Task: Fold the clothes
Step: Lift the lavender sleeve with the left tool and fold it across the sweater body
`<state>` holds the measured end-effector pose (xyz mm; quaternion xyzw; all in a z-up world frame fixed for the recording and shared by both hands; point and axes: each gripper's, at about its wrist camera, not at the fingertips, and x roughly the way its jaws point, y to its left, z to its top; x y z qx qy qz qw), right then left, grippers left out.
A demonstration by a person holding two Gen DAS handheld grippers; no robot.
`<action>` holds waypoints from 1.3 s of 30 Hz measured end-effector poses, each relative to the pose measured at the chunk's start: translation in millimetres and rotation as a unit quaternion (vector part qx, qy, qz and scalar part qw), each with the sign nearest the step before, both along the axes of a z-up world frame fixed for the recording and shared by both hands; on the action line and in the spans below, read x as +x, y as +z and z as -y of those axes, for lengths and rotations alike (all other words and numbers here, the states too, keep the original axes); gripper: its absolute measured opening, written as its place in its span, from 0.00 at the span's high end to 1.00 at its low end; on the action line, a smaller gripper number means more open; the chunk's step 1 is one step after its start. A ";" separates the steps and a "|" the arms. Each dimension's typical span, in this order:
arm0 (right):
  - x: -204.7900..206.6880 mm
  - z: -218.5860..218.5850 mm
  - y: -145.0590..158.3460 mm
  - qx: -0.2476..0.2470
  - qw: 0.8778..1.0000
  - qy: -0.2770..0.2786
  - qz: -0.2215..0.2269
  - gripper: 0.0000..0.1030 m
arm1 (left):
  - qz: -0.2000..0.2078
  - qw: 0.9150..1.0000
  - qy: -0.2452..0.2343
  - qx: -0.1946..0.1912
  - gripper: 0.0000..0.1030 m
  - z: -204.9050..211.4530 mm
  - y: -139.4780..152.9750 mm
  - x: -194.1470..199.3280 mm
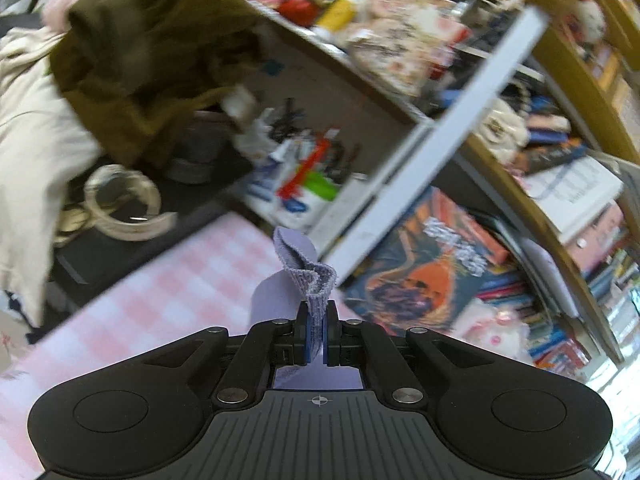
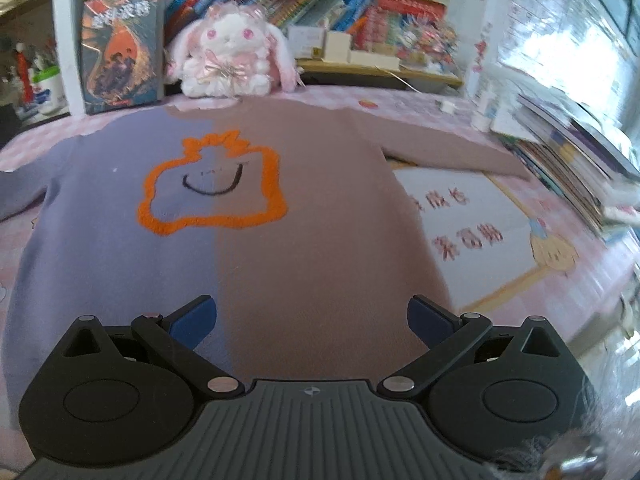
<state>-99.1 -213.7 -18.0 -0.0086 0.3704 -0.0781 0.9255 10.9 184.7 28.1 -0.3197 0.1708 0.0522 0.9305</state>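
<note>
Left wrist view: the left gripper is pinching a ribbed lilac cuff between its fingers, which are closing tight on the knit; the cuff is bunching above the tips and more lilac fabric is showing below them. The camera is tilting, so the pink checked cloth on the surface is running diagonally, with a roll of tape, a heap of olive and cream clothes and crowded shelves behind, all blurred. Right wrist view: the right gripper is hovering over the lower body of the sweater with its fingers spreading wide and holding nothing. The sweater, half lilac and half dusty pink with an orange outlined smiling figure, is lying flat and face up on the checked surface, body spread to its full width, the pink sleeve stretching out sideways to the camera's right. A plush rabbit and a book are standing beyond the collar. Progress, judged: no fold is showing in the body; one sleeve end is in hand, apparently the lilac side, which fits either spreading the garment or bringing that sleeve in. Folding of body and both sleeves is remaining.
</note>
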 end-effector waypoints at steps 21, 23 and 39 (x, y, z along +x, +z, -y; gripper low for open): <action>45.2 169.8 0.6 0.044 0.994 0.096 0.013 0.00 | -0.019 0.997 -0.023 0.078 0.97 208.8 25.2 43.7; 46.2 179.5 -1.2 0.047 0.993 0.105 0.011 0.00 | -0.021 0.996 -0.027 0.085 0.97 223.6 24.6 49.1; 54.2 228.3 -10.2 0.067 0.992 0.103 0.003 0.00 | -0.060 0.986 -0.097 0.124 0.97 325.1 -2.1 83.3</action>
